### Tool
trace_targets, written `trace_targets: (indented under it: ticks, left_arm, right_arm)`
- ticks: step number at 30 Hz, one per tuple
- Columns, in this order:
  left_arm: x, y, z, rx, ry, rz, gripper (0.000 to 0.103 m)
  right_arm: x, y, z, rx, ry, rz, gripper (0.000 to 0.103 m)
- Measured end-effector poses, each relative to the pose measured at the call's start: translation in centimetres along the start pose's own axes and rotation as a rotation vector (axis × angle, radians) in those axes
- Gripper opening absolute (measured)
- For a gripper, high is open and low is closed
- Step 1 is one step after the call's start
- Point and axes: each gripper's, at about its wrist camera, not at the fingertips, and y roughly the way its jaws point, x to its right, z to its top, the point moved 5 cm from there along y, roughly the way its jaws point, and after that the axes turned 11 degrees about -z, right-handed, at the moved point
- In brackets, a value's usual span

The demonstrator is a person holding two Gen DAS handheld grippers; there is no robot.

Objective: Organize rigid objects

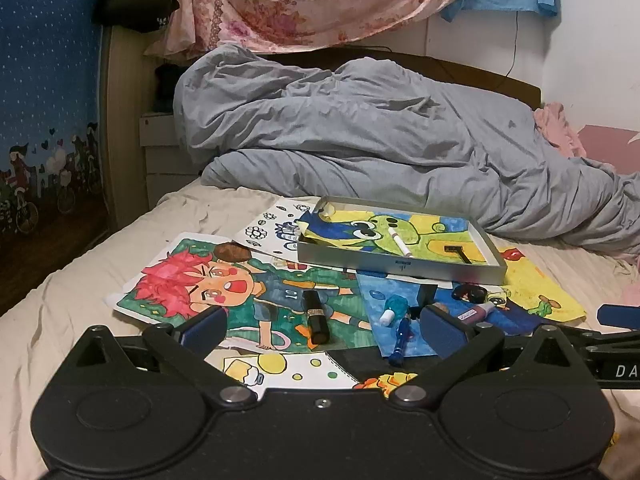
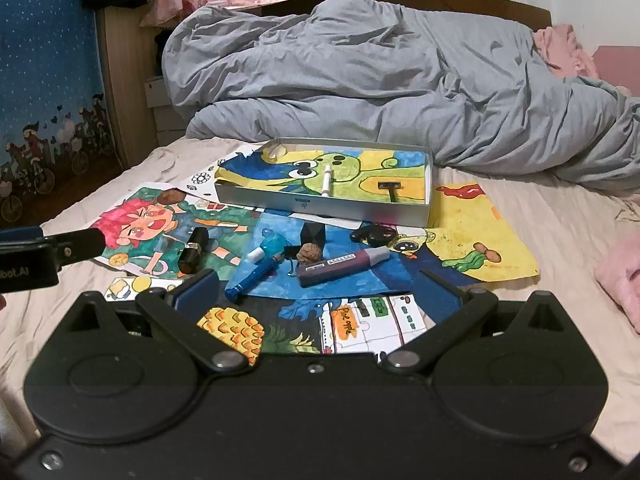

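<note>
A grey metal tray (image 1: 400,265) (image 2: 320,206) sits on drawings on the bed and holds a white marker (image 1: 401,246) (image 2: 327,185) and a small black razor (image 1: 458,253) (image 2: 390,190). In front of it lie a black lipstick (image 1: 316,316) (image 2: 193,255), a teal bottle (image 1: 391,309) (image 2: 266,247), a blue pen (image 1: 401,338) (image 2: 253,276), a walnut (image 2: 310,253), a purple marker (image 2: 342,266) and a black clip (image 2: 372,235). My left gripper (image 1: 320,330) is open, empty, just short of the lipstick. My right gripper (image 2: 318,298) is open, empty, near the purple marker.
Coloured drawings (image 1: 192,280) (image 2: 472,232) cover the beige sheet (image 1: 60,304). A crumpled grey duvet (image 1: 360,128) (image 2: 380,68) lies behind the tray. A wooden headboard side and blue patterned wall (image 1: 44,120) are at left. Pink cloth (image 2: 620,280) lies at right.
</note>
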Motion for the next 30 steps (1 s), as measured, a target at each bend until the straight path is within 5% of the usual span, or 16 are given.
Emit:
trace_targets:
  ticks: [21,30]
  left_arm:
    - [-1.1,1.8,-0.1,-0.061,-0.034,-0.012,0.102]
    - [-2.6,4.2,0.9,-0.094,-0.034,-0.024,0.102]
  right_arm:
    - [-0.3,2.7,0.1,-0.082,0.016,0.004,0.103]
    - [-1.5,4.8,0.8,-0.102,-0.078,0.043,0.103]
